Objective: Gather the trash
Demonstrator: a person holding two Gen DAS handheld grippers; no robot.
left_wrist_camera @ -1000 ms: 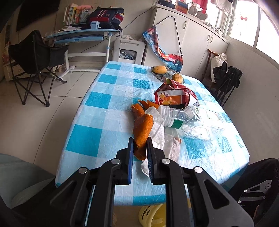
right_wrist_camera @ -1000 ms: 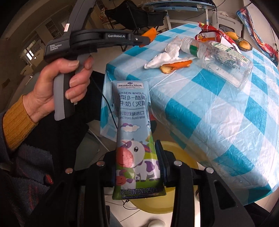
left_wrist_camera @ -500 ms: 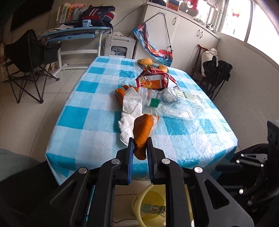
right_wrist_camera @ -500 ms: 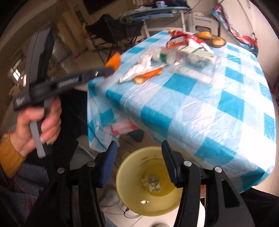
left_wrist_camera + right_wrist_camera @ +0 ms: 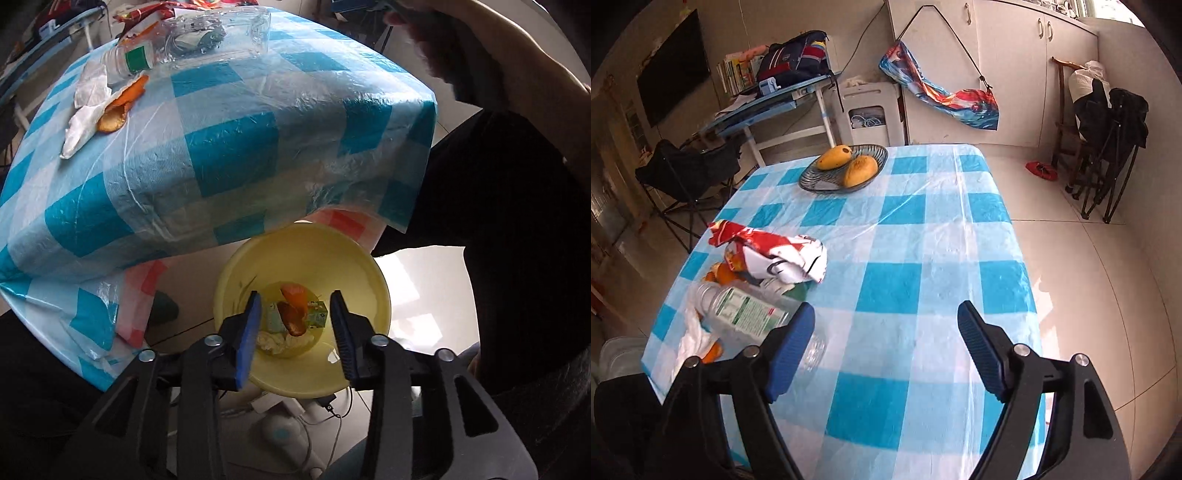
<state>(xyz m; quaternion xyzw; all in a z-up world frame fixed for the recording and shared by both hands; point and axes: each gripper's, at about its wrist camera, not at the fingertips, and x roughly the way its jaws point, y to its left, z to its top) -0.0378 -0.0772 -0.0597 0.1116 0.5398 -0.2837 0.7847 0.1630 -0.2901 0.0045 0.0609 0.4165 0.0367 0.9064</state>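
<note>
hanging over the yellow bin on the floor, the left gripper points steeply down with its jaws opening and nothing pressed between the blue pads; an orange peel shows in the gap between them, down inside the bin, though whether it has landed or is in the air cannot be told. beside that peel in the bottom of the bin lie a small green carton and some crumpled white tissue. the bin sits just beyond the hanging edge of the blue-and-white checked tablecloth, partly under the table. on the tabletop in the left wrist view, another orange peel lies touching a white crumpled tissue, with a clear plastic bottle on its side just beyond them. the right gripper is over the table with its jaws opening wide and nothing between them but bare tablecloth. near its left finger the same clear bottle lies with its green-and-white label up, a white tissue and bits of orange peel beside it, and a crumpled red-and-white snack bag just past it. at the far end of the table a dark wire bowl holds two mangoes.
</note>
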